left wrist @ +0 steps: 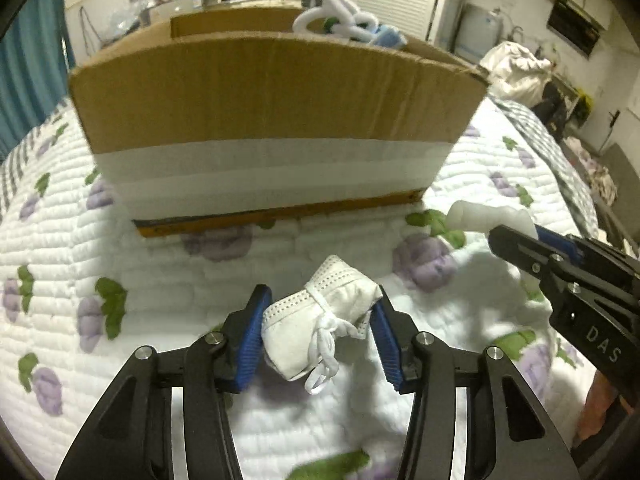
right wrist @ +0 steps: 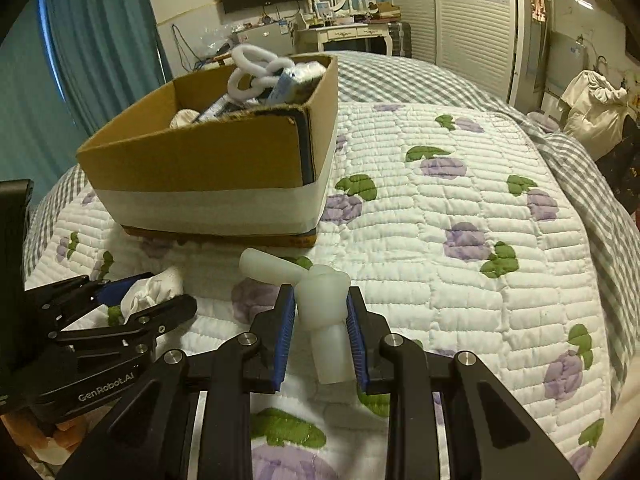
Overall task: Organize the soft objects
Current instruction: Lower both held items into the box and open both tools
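My left gripper (left wrist: 320, 312) is shut on a folded white face mask (left wrist: 320, 320) with tied ear loops, held just above the quilt in front of the cardboard box (left wrist: 276, 92). My right gripper (right wrist: 320, 312) is shut on a white soft T-shaped tube piece (right wrist: 320, 304); in the left wrist view it shows at the right (left wrist: 492, 218). The box (right wrist: 208, 160) holds several soft items, among them white fuzzy loops (right wrist: 252, 66). The left gripper with the mask shows at the lower left of the right wrist view (right wrist: 152, 296).
The box stands on a quilted bedspread with purple flowers (right wrist: 440, 220). A grey checked blanket (right wrist: 580, 152) lies along the bed's right side. Teal curtains (right wrist: 100, 40) hang at the left, a dresser and mirror stand behind.
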`<state>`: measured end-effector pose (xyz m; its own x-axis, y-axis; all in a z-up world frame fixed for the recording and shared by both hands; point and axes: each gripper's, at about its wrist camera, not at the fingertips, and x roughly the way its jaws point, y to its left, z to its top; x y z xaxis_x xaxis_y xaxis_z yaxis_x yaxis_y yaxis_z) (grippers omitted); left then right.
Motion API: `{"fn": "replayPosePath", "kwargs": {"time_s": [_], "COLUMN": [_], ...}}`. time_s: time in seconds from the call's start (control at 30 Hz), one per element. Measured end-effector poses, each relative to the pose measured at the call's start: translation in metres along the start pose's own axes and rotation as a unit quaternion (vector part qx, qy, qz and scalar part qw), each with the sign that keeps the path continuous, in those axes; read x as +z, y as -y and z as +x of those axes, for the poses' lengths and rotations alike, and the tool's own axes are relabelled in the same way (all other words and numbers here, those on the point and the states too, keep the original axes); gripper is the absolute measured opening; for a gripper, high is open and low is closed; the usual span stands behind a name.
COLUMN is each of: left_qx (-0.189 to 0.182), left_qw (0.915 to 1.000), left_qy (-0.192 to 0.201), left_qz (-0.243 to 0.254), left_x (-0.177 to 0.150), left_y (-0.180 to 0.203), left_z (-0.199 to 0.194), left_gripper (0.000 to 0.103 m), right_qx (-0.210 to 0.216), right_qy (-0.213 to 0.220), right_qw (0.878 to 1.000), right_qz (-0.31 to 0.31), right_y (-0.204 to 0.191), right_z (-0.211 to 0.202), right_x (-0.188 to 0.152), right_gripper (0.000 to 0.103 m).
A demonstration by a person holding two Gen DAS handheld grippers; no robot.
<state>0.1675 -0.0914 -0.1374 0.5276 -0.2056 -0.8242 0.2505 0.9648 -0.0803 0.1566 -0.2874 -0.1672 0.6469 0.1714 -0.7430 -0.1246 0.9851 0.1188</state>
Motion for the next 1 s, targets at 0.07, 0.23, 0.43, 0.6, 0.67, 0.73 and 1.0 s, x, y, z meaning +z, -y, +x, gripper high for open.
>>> {"fn": "replayPosePath", "kwargs": {"time_s": [0.07, 0.23, 0.43, 0.6, 0.67, 0.73, 1.0], "left_qx": [0.003, 0.007, 0.016, 0.022, 0.025, 0.030, 0.050], "left_qw": [1.0000, 0.9997, 0.9983, 0.9953, 0.9940, 0.9927, 0.9871], "left_qy": [0.004, 0.021, 0.055, 0.094, 0.107, 0.116, 0.150], "left_qz": [0.002, 0.006, 0.007, 0.003, 0.004, 0.012, 0.023], "left_x": [-0.002, -0.006, -0.002, 0.006, 0.013, 0.020, 0.061], "left_y": [0.001, 0.007, 0.014, 0.014, 0.012, 0.011, -0.004], "left_z": [-0.009, -0.039, -0.081, -0.120, -0.134, -0.141, -0.150], "left_gripper": [0.049, 0.049, 0.049, 0.049, 0.049, 0.049, 0.049], "right_qx": [0.001, 0.004, 0.009, 0.012, 0.013, 0.014, 0.013], "right_qy": [0.005, 0.018, 0.049, 0.075, 0.084, 0.093, 0.119], "right_qw": [1.000, 1.000, 0.999, 0.997, 0.996, 0.995, 0.991], "right_qz": [0.001, -0.006, -0.017, -0.028, -0.031, -0.037, -0.067], "right_y": [-0.001, -0.010, -0.026, -0.040, -0.045, -0.051, -0.065], "right_z": [-0.008, -0.029, -0.069, -0.107, -0.119, -0.130, -0.144], "right_x": [-0.001, -0.003, 0.003, 0.010, 0.015, 0.021, 0.069], "right_gripper": [0.026, 0.026, 0.026, 0.025, 0.025, 0.025, 0.026]}}
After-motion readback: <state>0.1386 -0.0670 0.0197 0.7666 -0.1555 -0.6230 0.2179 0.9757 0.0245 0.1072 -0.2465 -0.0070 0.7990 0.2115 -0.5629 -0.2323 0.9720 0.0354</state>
